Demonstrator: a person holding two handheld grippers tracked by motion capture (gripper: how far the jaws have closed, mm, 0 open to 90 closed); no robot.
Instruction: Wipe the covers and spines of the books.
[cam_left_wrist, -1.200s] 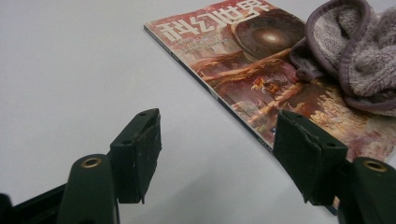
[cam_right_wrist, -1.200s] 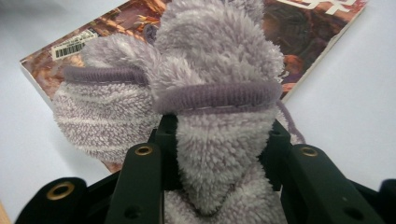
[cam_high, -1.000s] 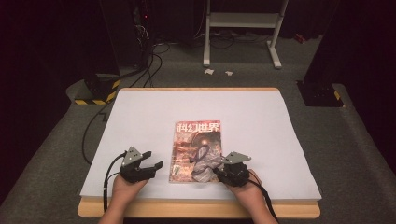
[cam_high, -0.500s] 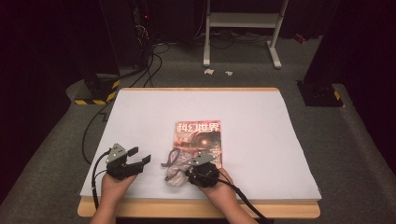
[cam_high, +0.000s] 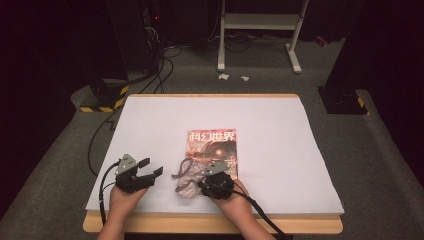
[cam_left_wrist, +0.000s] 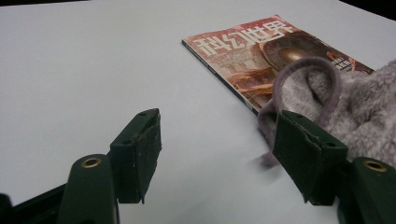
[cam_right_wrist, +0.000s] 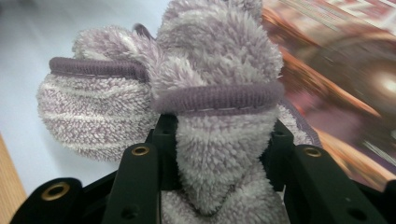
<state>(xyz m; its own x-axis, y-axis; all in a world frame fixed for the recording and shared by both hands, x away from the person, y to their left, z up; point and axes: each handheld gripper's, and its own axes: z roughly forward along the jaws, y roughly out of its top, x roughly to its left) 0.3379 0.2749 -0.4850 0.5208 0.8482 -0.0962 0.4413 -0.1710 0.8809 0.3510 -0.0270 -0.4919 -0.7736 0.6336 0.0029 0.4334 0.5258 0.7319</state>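
The right claw (cam_right_wrist: 219, 154) is clamped on a fluffy lilac fleece cloth with a darker purple trimmed edge (cam_right_wrist: 210, 70); in the right gripper view the pile bulges up between the two black jaws, and one band of the trim lies straight across just beyond their tips. In the high view the right claw (cam_high: 202, 184) sits at the near left corner of a red-covered magazine with pale lettering on its front (cam_high: 214, 145), and the cloth (cam_high: 186, 177) spills from the claw to the left of that corner, part of it on the cover and the rest on the white sheet. A purple loop of the trim (cam_high: 181, 167) curls at the magazine's left edge.

The left claw (cam_high: 150, 170) stands apart with nothing between its jaws, hovering to the left of the magazine, close to the cloth. In the left gripper view the left claw (cam_left_wrist: 219, 149) frames bare white sheet, while the cloth (cam_left_wrist: 364, 107) lies just behind its right-hand jaw, its loop resting on the magazine (cam_left_wrist: 252, 51).

The magazine lies flat near the middle of the white-covered tabletop (cam_high: 150, 125), towards its near edge.
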